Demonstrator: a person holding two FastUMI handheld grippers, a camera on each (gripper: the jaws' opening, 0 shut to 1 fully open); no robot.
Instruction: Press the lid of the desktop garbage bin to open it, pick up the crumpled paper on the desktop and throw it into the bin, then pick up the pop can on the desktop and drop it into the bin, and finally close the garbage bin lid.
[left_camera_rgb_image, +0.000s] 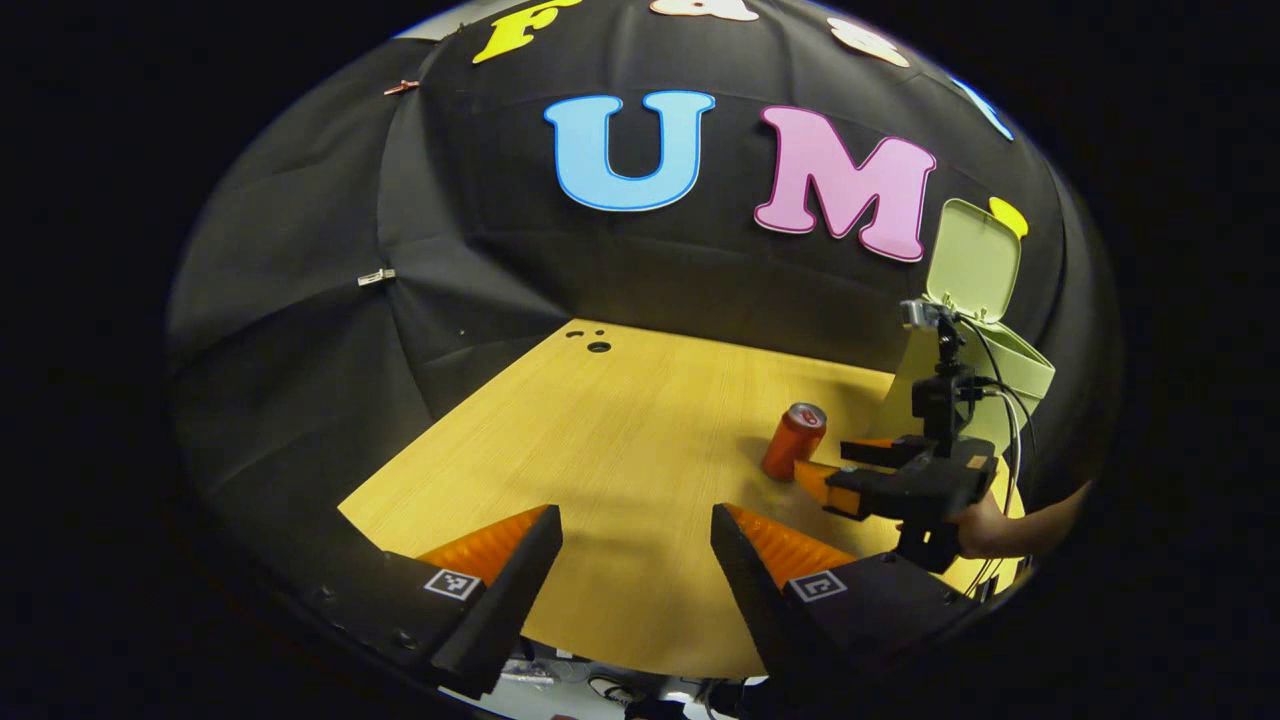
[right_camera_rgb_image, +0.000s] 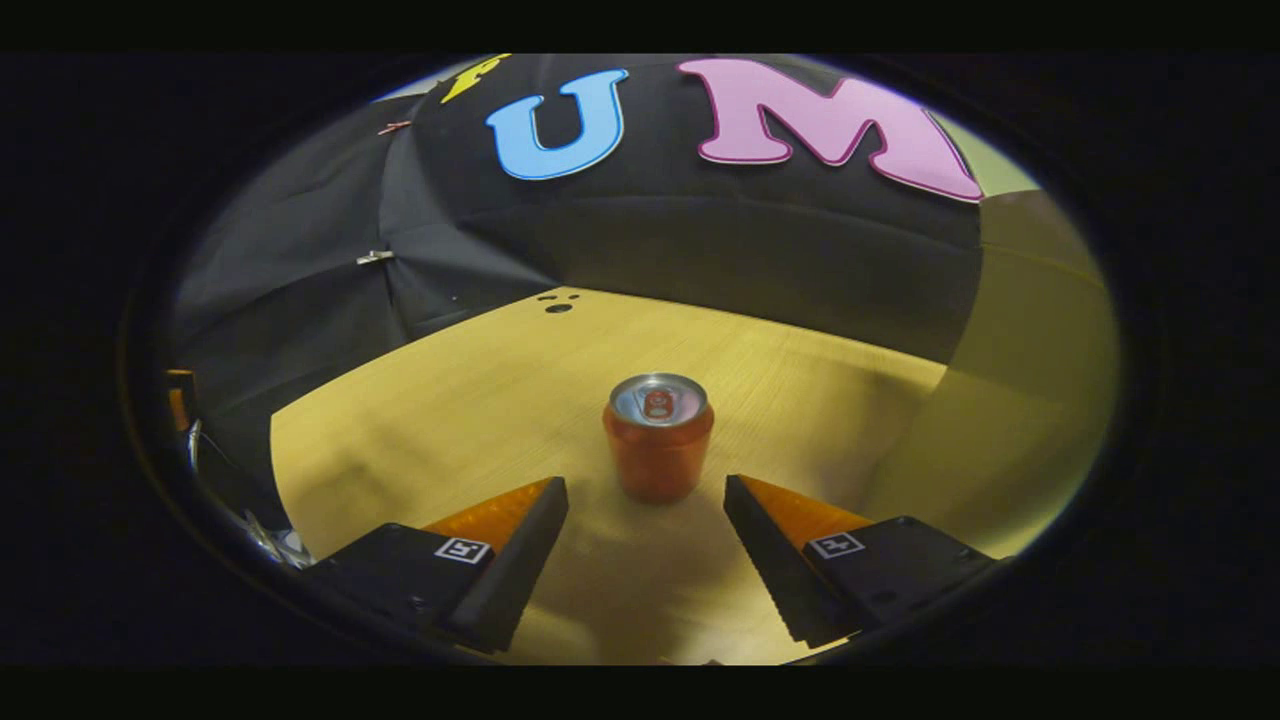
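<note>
We are looking down our right gripper (right_camera_rgb_image: 646, 500) and its fingers stand wide apart with nothing between them, pointed straight at the orange cylindrical metal pop can (right_camera_rgb_image: 658, 440). The can stands upright on the pale wooden desktop (right_camera_rgb_image: 450, 400), just ahead of the fingertips and not touched by either one, its silver top with the pull tab facing up. On the right side of this view rises the pale green plastic garbage bin (right_camera_rgb_image: 1010, 400), near the can.

From the left gripper view, our left gripper (left_camera_rgb_image: 636, 530) hangs over the near part of the desktop (left_camera_rgb_image: 600, 430), its fingers spread apart too and holding nothing. Farther off to the right we see the right gripper (left_camera_rgb_image: 815, 468) held by a hand (left_camera_rgb_image: 985, 528), with its open fingers reaching beside the base of the can (left_camera_rgb_image: 794, 441). Behind them sits the bin (left_camera_rgb_image: 1020, 365) with its hinged lid (left_camera_rgb_image: 973, 262) standing up and open against the black cloth wall (left_camera_rgb_image: 320, 300).
</note>
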